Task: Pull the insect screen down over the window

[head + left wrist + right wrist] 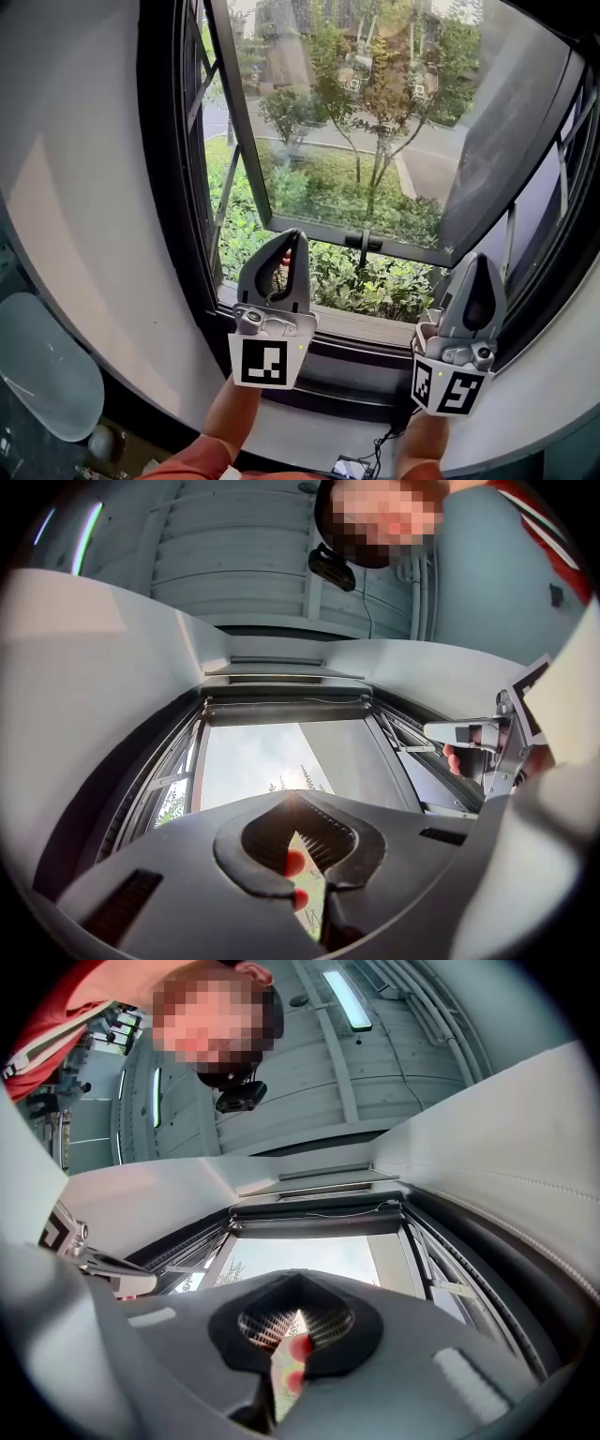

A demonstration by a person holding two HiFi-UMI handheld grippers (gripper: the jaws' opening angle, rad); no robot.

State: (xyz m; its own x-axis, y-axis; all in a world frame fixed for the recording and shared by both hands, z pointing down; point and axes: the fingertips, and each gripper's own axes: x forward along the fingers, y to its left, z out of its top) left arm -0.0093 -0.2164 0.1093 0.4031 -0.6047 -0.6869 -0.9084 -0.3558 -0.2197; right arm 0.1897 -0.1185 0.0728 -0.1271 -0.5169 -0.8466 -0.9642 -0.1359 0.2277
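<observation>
Marker-cubed left tool [289,236] and right tool [480,261], both pressed together, before open window [347,122].

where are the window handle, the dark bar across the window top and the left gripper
window handle [364,246]: head view, on its black lever at the sash's bottom rail
dark bar [286,711]: left gripper view, its middle
left gripper [287,236]: head view, tips of its shut jaws

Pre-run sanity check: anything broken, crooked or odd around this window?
Nothing stands out. The window sash hangs open outward, the screen sits rolled up at the frame's top, and the left gripper and right gripper are shut and empty.
</observation>
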